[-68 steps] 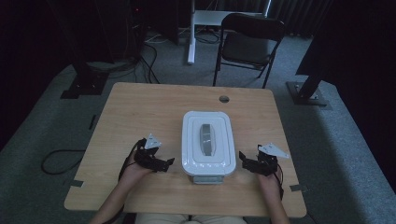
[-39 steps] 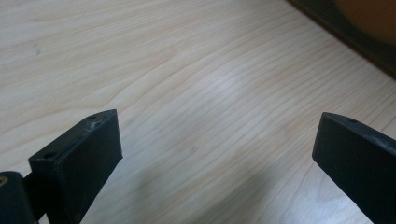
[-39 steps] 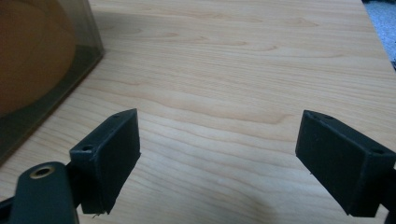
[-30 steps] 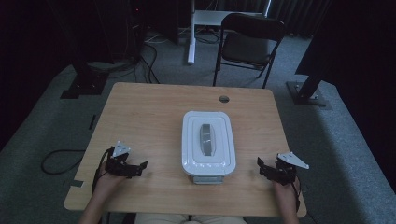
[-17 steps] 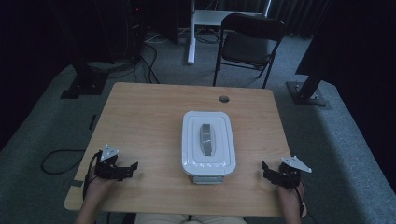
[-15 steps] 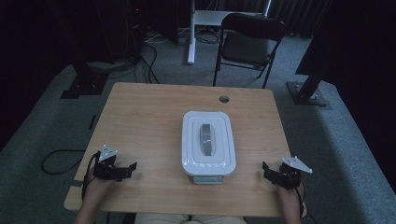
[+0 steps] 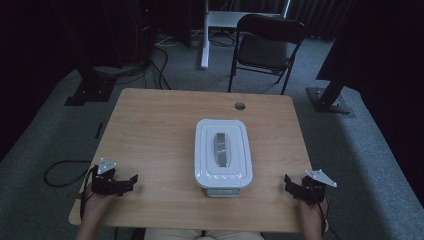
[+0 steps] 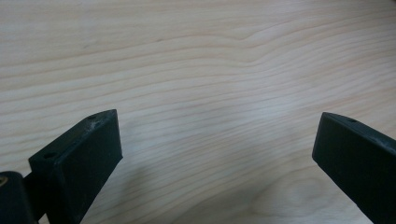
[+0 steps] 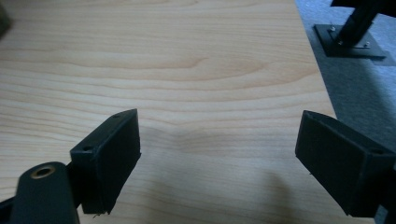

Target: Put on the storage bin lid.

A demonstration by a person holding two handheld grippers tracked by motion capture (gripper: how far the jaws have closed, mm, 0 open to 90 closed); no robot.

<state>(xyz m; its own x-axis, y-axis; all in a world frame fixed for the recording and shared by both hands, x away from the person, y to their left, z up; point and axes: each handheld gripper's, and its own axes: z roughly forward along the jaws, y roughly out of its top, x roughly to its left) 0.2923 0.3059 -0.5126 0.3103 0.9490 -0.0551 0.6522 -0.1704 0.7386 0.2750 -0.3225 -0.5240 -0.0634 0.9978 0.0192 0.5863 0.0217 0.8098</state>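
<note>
A white lidded box [image 7: 222,156] with a grey handle on its lid stands in the middle of the wooden table [image 7: 155,125]. My left gripper [image 7: 130,183] rests low near the table's front left corner, well left of the box. In the left gripper view it [image 8: 217,154] is open, with bare wood between the black jaws. My right gripper [image 7: 289,184] sits near the front right corner, right of the box. Its own view shows it [image 9: 219,158] open too, holding nothing, with the table's right edge just beyond one jaw.
A round cable hole [image 7: 240,106] lies in the table behind the box. Beyond the table stand a black folding chair [image 7: 267,42] and a white desk leg [image 7: 204,40]. Black stand bases [image 7: 330,100] [image 7: 87,92] sit on the grey carpet, and a cable [image 7: 60,172] loops at left.
Both hands have drawn apart from beside the box, outward and back to the front corners. In the last half second they barely move. The box has stayed put.
</note>
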